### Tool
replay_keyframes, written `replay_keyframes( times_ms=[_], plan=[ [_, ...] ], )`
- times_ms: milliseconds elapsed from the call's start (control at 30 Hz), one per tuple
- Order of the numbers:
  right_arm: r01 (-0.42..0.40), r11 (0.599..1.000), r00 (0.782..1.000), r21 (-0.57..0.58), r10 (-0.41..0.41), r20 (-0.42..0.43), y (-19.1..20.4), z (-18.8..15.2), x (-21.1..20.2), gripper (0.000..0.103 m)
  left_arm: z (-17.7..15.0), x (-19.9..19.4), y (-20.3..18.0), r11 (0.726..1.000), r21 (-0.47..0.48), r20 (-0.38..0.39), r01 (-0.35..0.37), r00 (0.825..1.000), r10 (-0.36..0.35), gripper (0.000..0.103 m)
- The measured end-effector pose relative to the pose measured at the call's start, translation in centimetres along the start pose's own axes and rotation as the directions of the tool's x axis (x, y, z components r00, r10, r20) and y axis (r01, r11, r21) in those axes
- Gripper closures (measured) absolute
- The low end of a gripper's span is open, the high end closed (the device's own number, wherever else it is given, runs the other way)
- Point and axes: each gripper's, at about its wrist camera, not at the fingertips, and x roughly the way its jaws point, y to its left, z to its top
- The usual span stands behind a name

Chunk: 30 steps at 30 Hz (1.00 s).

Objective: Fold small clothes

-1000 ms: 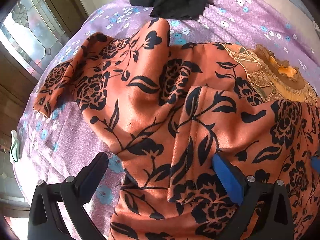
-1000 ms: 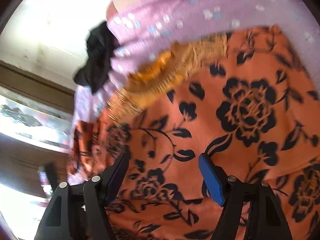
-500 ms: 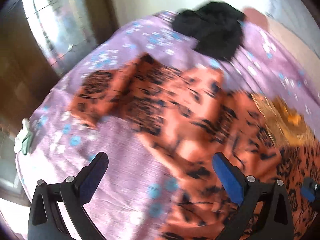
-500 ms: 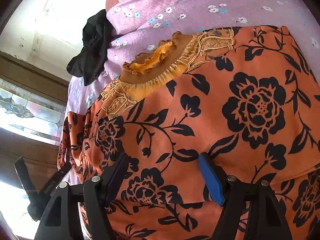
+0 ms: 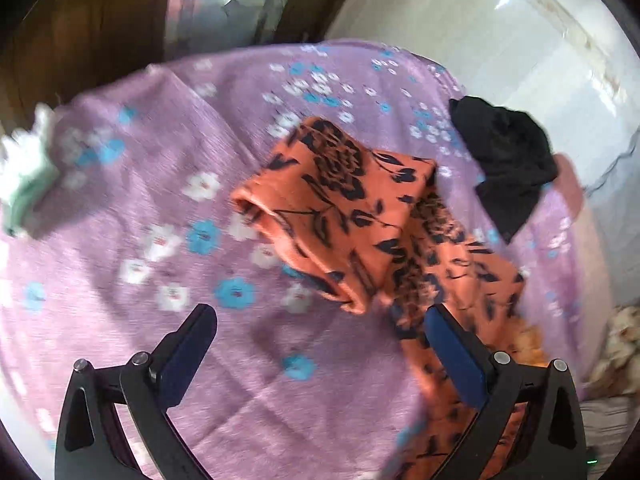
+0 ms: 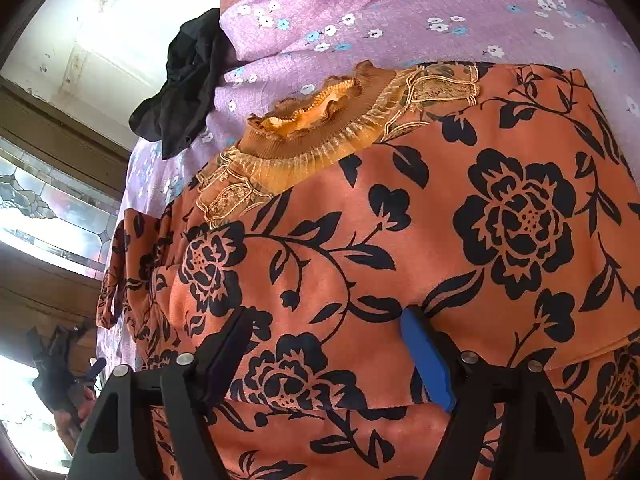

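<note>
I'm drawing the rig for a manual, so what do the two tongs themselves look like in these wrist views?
Both look alike: the left tongs and right tongs have matte black angular frames with triangular cut-outs and round silver bolt heads. Each carries two flat, elongated fingers; one pad is bright blue, the other looks dark, nearly black. No cables, markings or sleeves show.

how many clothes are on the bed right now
2: an orange floral garment spread across the purple floral bedspread, and a crumpled black garment beyond it near the bed's far edge. More could lie outside both views.
</note>
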Motion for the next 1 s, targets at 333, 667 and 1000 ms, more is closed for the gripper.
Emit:
replay_keyframes(
  times_ms=[333,667,1000],
  plan=[
    [-0.01,1.0,1.0,0.009,0.01,-0.001,-0.1,0.1,-0.1,0.023,2.7,4.5,-0.1,0.963,-0.146,-0.101,0.228,0.965,-0.244,0.052],
    [-0.002,1.0,1.0,0.024,0.002,0.004,0.2,0.1,-0.1,0.022,2.3,2.3,-4.8,0.962,0.035,-0.018,0.272,0.962,-0.272,0.095],
    [-0.045,0.994,0.999,0.101,0.043,0.023,-1.0,0.4,-1.0,0.024,-5.6,-0.3,-17.5,0.807,0.318,-0.192,0.497,0.867,-0.459,0.096]
  ],
)
